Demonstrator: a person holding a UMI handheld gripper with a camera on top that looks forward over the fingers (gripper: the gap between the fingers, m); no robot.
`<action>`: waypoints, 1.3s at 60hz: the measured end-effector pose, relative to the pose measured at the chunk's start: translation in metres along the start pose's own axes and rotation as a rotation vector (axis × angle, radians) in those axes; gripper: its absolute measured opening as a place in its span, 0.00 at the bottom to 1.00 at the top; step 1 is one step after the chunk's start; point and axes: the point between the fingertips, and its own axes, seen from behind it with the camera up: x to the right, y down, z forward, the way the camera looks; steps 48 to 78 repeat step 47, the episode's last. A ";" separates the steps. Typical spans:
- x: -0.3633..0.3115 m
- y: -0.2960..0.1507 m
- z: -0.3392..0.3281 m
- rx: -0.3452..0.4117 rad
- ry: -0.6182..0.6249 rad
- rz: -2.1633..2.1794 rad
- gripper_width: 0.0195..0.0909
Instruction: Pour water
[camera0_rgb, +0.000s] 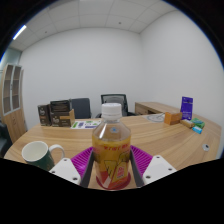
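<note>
A plastic bottle (112, 150) with a white cap and a yellow-red label stands upright between my gripper's (112, 170) two fingers. Both purple pads (82, 158) press against its sides, so the gripper is shut on the bottle. The bottle's base is hidden low between the fingers, so I cannot tell whether it rests on the wooden table (170, 138) or is lifted. A green mug (38, 153) with a white inside stands on the table to the left of the fingers, about level with them.
Dark boxes (56, 113) and papers lie at the table's far left. A black office chair (114, 101) stands beyond the table. A blue box (187, 108) and small items sit at the far right. A cabinet (10, 95) lines the left wall.
</note>
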 end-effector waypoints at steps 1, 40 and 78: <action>0.000 0.002 -0.001 -0.014 0.000 -0.003 0.68; -0.029 -0.001 -0.192 -0.032 -0.167 0.020 0.90; -0.032 0.001 -0.212 -0.031 -0.185 0.029 0.90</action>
